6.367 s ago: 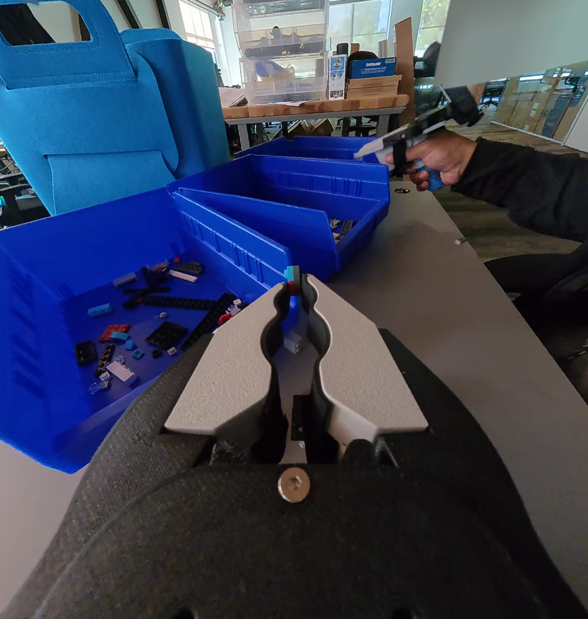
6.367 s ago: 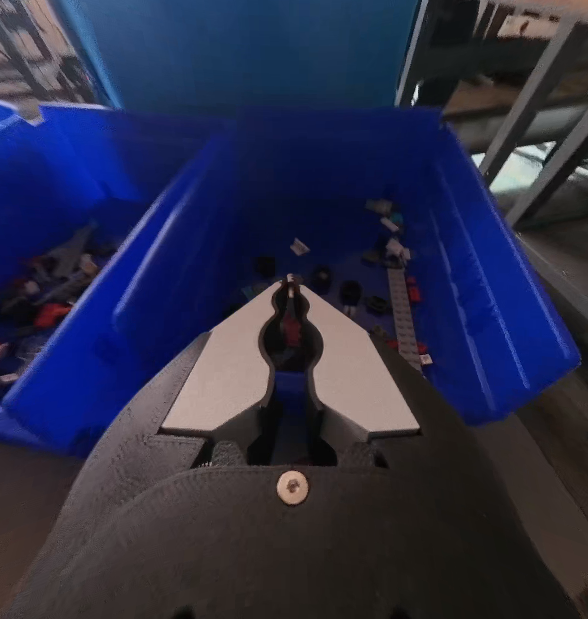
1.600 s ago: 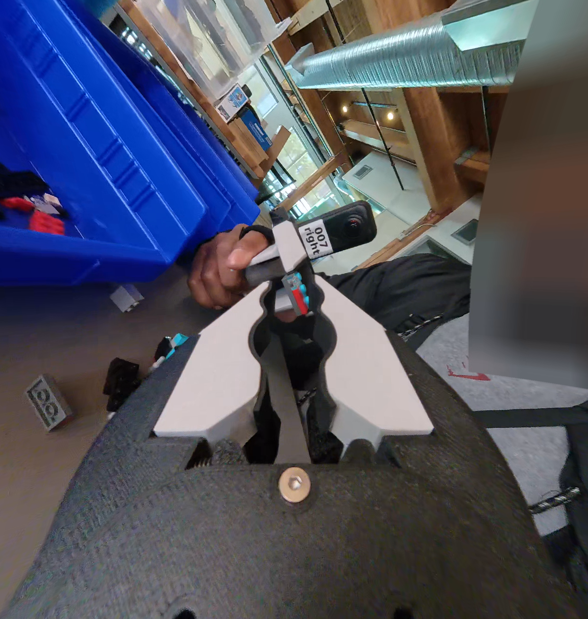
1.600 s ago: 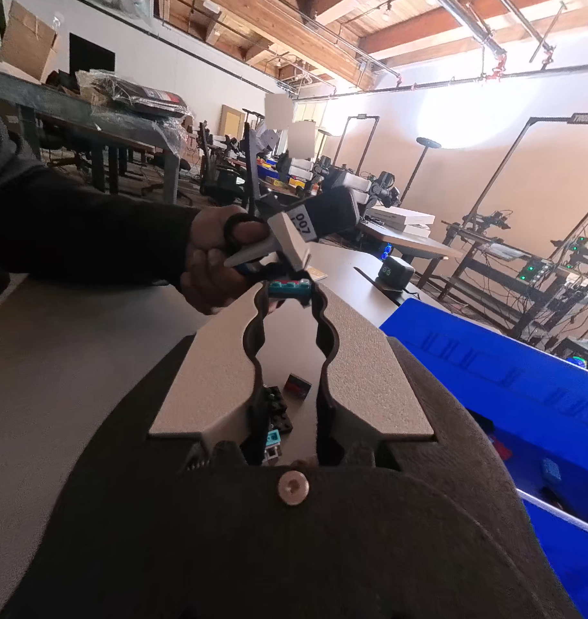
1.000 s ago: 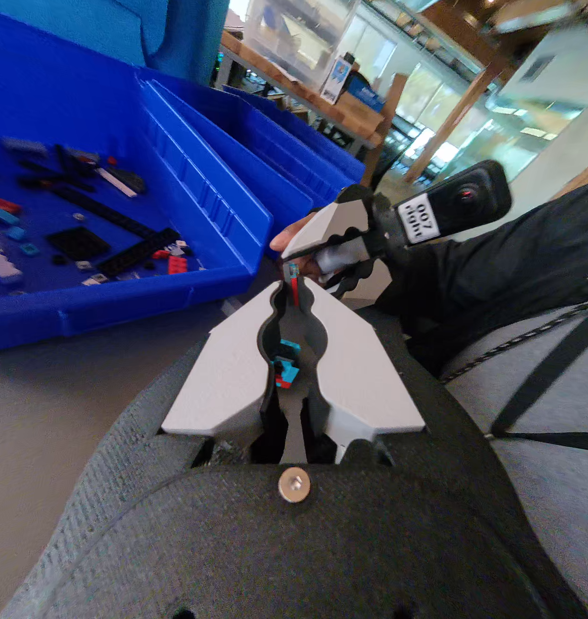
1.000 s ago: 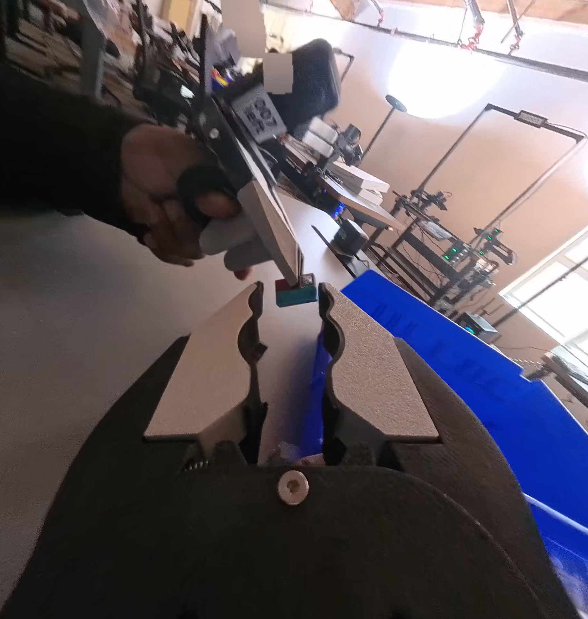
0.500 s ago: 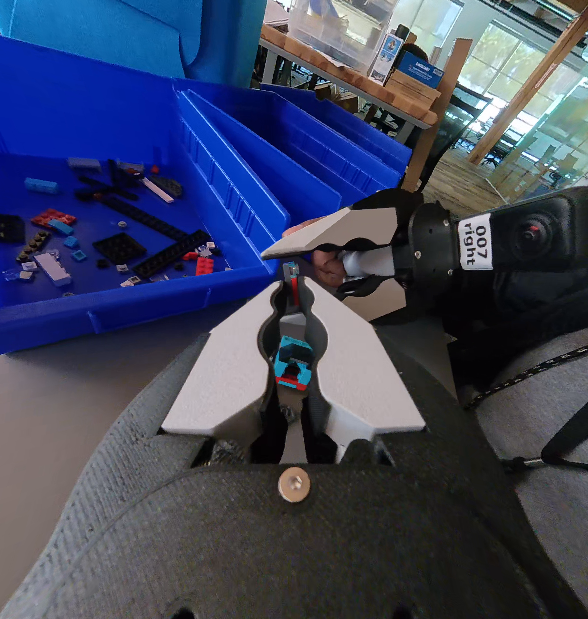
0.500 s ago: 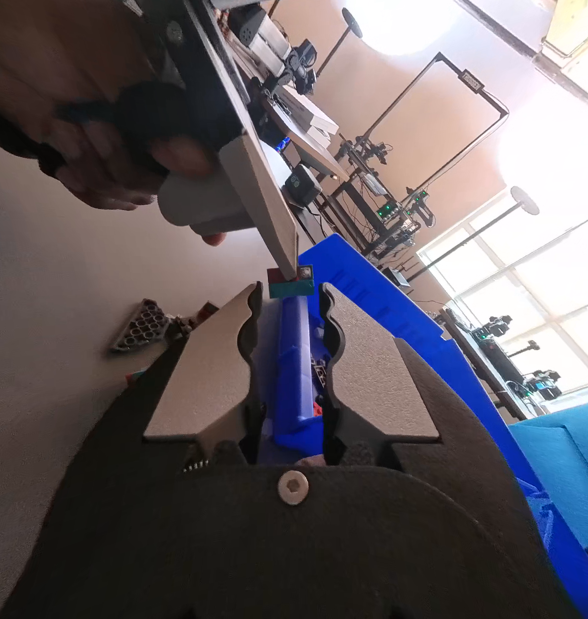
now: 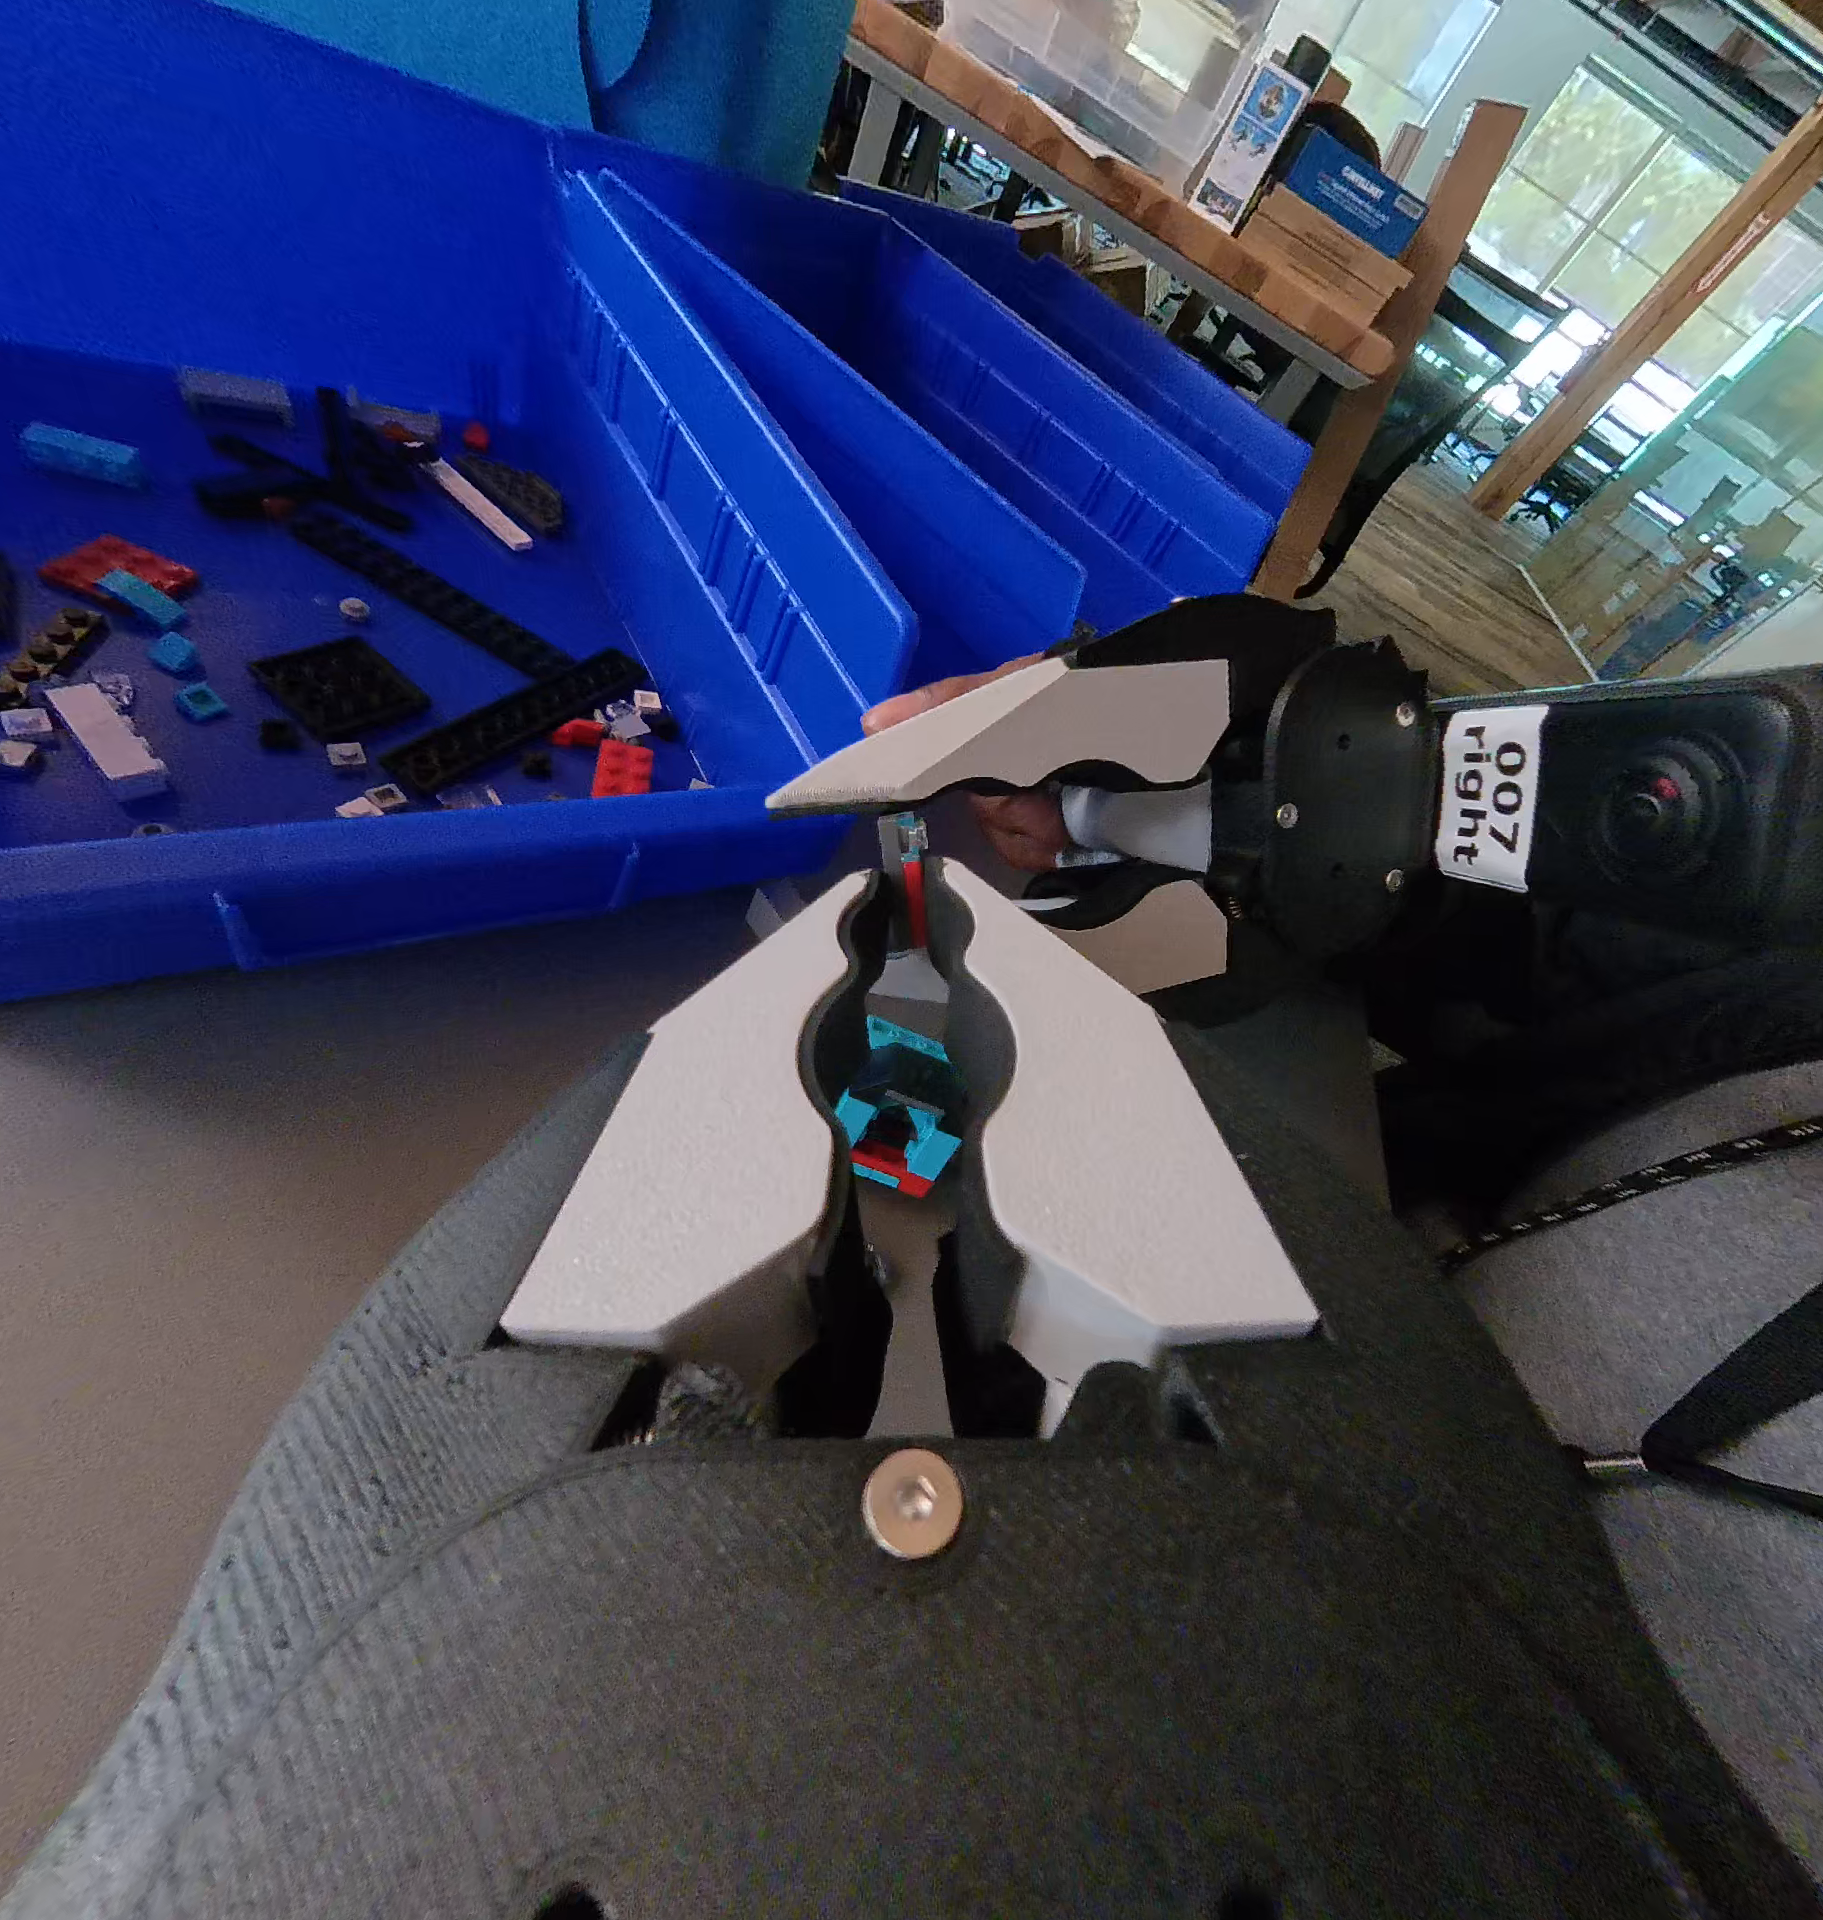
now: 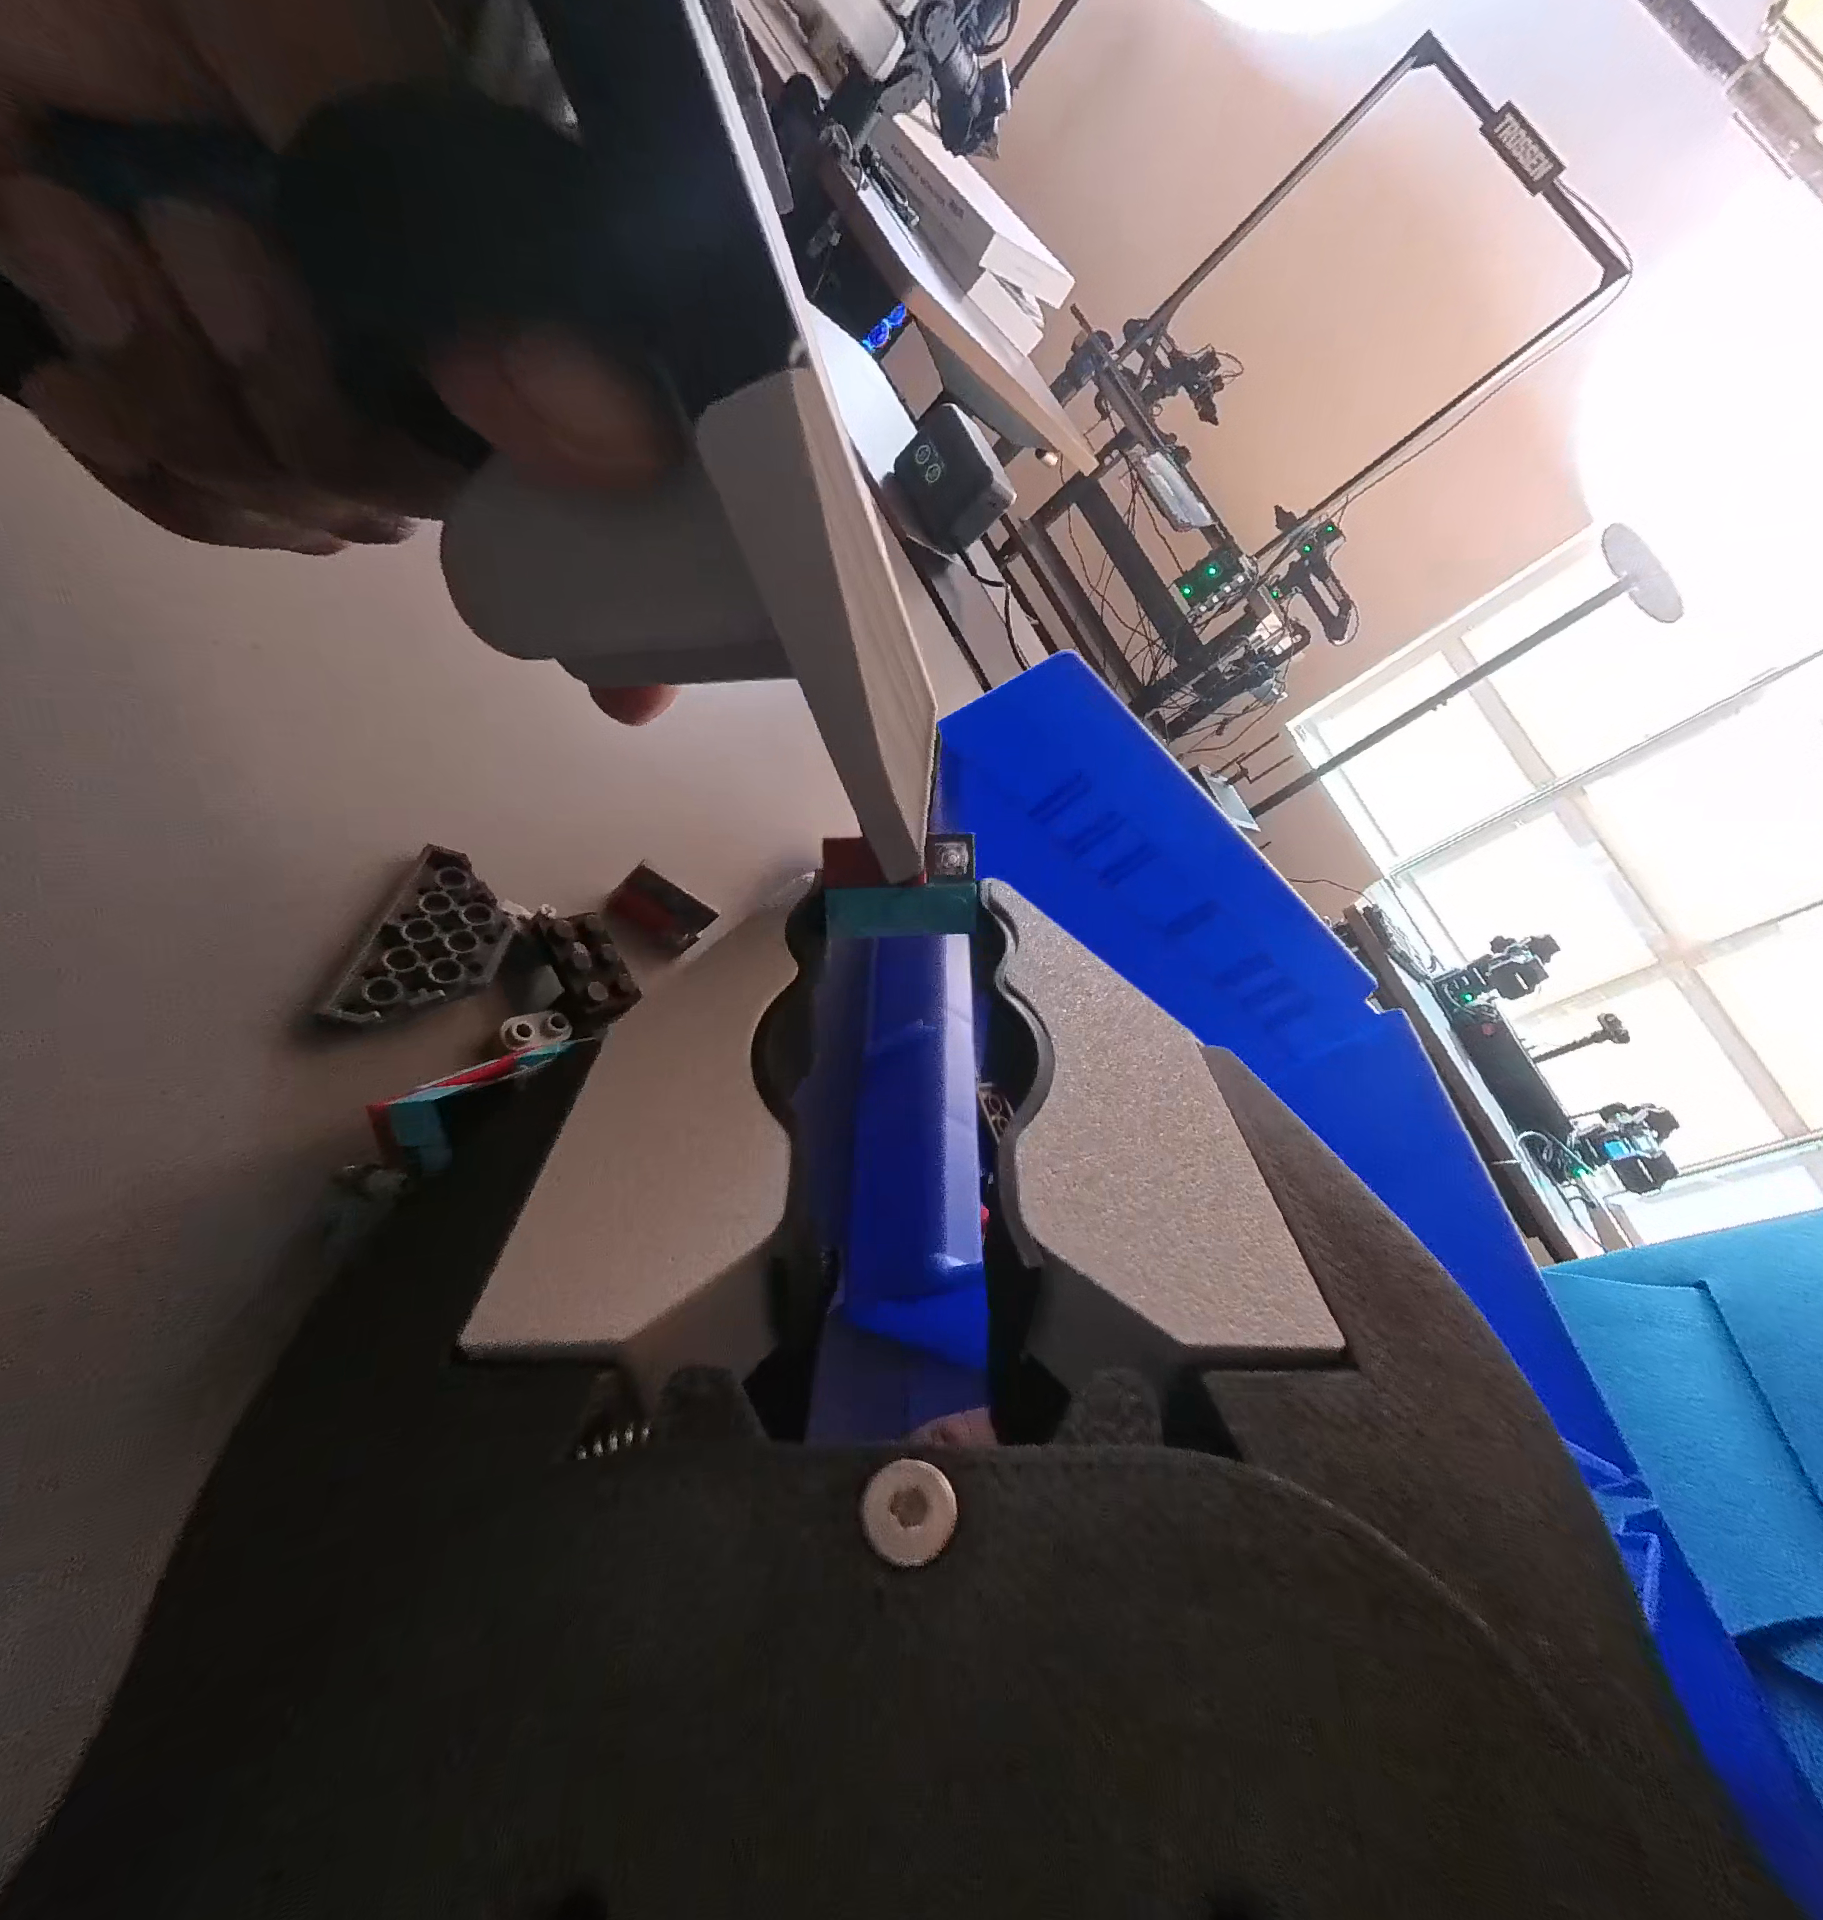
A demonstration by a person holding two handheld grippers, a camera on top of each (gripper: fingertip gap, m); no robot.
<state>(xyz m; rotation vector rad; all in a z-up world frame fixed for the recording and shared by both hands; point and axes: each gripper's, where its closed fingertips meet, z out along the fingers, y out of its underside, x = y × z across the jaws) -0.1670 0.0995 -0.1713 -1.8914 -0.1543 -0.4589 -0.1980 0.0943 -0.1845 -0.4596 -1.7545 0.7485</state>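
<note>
My left gripper is shut on a small brick assembly of red, teal and grey pieces, held above the grey table. My right gripper meets it tip to tip. Its fingertips sit at the two ends of the assembly's teal plate; I cannot tell whether they press on it. In the left wrist view the right gripper's upper finger rests on the assembly's top. A small teal and red build lies on the table under my left gripper.
A blue bin with several loose bricks stands to the left, with more blue bins behind. Loose pieces lie on the table: a grey wedge plate, a dark brick, a red-teal piece. A teal felt bag is behind.
My right gripper has moved forward so the teal plate now sits between its fingertips, which have narrowed slightly. The left gripper keeps its hold and has hardly moved.
</note>
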